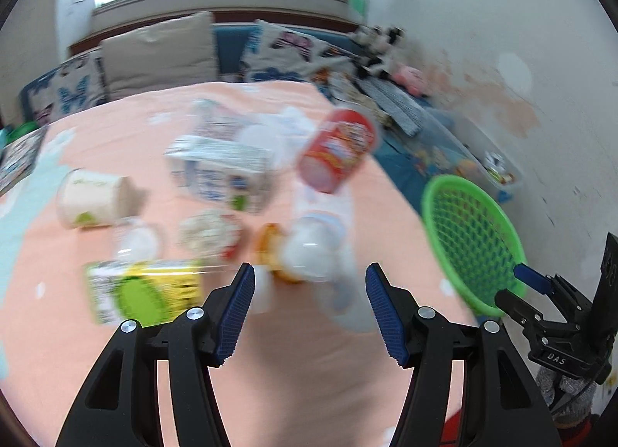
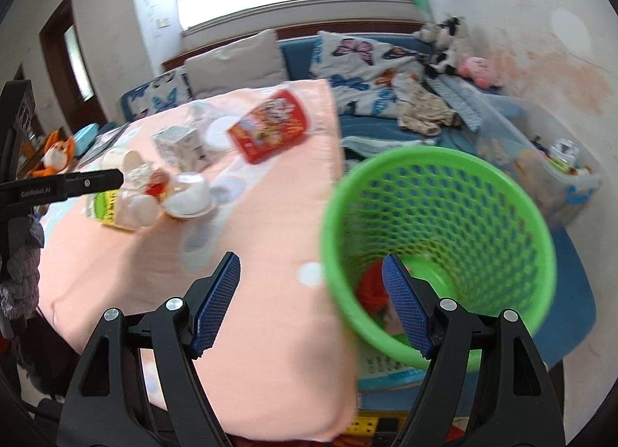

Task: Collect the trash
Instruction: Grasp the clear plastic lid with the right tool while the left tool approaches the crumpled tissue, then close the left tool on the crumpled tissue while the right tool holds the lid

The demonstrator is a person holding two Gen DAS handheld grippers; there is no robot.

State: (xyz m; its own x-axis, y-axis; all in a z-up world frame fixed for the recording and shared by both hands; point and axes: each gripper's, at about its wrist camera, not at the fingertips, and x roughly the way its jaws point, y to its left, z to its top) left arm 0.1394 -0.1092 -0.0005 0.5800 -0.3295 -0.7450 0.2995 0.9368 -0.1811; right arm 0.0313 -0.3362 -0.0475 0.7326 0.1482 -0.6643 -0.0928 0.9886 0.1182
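At the bottom of the left wrist view the left tongs [image 1: 310, 308] stand open with nothing between their ribbed blue pads [image 1: 236, 311], over a peach-pink cloth [image 1: 301, 381] covering the table. Just above them lies the trash, all smeared by motion blur: a white round-bottomed cup with an orange rim [image 1: 305, 254], a yellow-and-green carton [image 1: 143, 292], a white paper cup [image 1: 92, 198] on its side at the left, a blue-and-white carton [image 1: 224, 172] and a red cylindrical snack can [image 1: 340, 149], tilted. Labels cannot be read.

The right tongs [image 2: 311, 302] are open as well, empty; in the left view they appear at the lower right, touching the rim of the green mesh basket [image 1: 475, 238], whose inside is hidden there. Only the right wrist view looks into this perforated plastic basket [image 2: 455, 207], at the lower right of the frame beside the table edge: something red [image 2: 372, 286] lies at the bottom, partly covered by the right finger and too blurred to name. The same view shows the trash heap at upper left and a butterfly-patterned quilt [image 2: 363, 56] behind.
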